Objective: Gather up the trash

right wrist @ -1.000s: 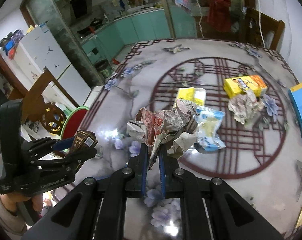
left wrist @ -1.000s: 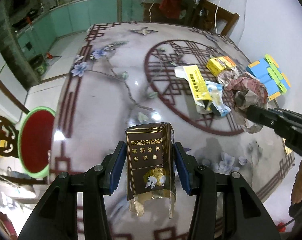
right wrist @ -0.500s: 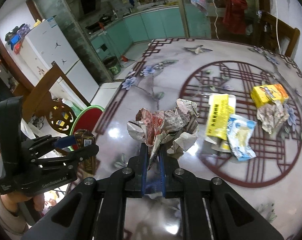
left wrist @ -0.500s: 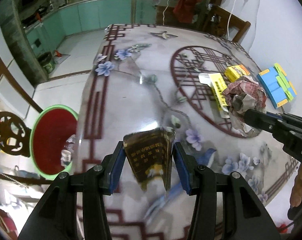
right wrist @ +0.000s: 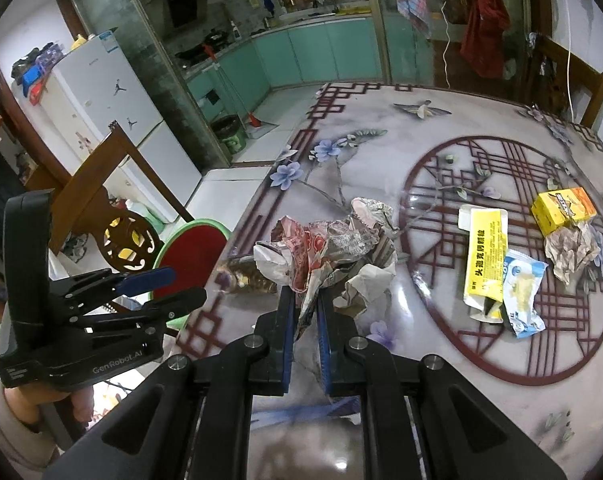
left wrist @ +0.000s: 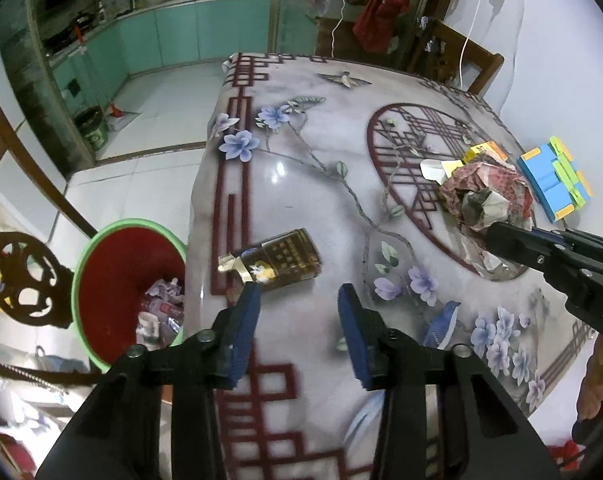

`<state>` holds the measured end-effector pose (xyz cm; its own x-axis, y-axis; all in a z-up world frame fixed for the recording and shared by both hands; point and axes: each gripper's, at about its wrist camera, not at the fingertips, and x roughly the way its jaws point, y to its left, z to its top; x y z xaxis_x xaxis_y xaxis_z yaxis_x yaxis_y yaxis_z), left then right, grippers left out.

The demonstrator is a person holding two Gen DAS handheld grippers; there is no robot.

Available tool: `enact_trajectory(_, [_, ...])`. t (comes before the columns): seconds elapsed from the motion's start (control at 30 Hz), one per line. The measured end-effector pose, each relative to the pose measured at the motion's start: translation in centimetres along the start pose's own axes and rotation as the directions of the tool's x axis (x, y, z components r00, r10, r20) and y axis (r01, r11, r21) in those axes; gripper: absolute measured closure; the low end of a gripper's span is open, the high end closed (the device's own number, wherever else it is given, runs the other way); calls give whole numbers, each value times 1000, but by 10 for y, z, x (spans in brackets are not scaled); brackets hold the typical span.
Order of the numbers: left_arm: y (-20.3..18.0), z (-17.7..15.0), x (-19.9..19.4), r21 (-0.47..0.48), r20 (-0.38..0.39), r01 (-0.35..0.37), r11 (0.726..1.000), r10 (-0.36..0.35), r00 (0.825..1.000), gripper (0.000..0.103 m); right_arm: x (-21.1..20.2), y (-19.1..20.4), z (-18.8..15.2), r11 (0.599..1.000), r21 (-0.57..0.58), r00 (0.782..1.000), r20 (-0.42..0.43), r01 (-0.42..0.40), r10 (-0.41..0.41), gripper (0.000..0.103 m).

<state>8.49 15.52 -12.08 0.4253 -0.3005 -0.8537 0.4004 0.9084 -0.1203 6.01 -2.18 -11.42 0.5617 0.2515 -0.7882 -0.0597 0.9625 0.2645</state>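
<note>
A dark brown cigarette pack with gold foil lies flat on the table near its left edge, just beyond my left gripper. The jaws of that gripper are closing with nothing between them. Below the table edge on the left stands a red bin with a green rim, with some trash inside. My right gripper is shut on a crumpled newspaper wad held above the table. In the left wrist view the wad and the right gripper hang at the right. The bin and the left gripper show in the right wrist view too.
On the round pattern lie a yellow wrapper, a blue-white packet, a yellow box and a crumpled paper ball. A blue block sits at the far right. A carved wooden chair stands beside the bin.
The cigarette pack has left the left gripper and now lies on the table. Both grippers have moved left toward the table edge by the bin. The right one still holds the wad.
</note>
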Motion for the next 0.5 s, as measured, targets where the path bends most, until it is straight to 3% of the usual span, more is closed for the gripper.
enact_trajectory(0.1, [10, 0, 4, -7, -12, 16, 1000, -16, 1000, 63, 2, 3, 2, 1000, 6, 1000, 0, 11, -11, 95])
enact_trajectory(0.17, [16, -2, 13, -13, -19, 28, 1000, -28, 999, 41, 4, 4, 3, 1000, 11, 1000, -3, 20, -20, 95])
enact_trajectory(0.2, [20, -4, 18, -20, -22, 28, 999, -29, 999, 37, 4, 4, 2, 1000, 13, 1000, -4, 23, -23, 95])
enact_trajectory(0.37, [35, -1, 62, -87, -93, 81, 993, -89, 992, 36, 6, 2, -1, 999, 26, 999, -19, 40, -40, 94])
enact_trajectory(0.43, [44, 3, 78, -191, -105, 134, 972, -156, 982, 36, 6, -1, -4, 998, 38, 999, -26, 46, -45, 94])
enact_trajectory(0.5, [51, 6, 94, -295, -134, 137, 946, -182, 974, 36, 6, -4, -7, 997, 52, 998, -31, 51, -49, 94])
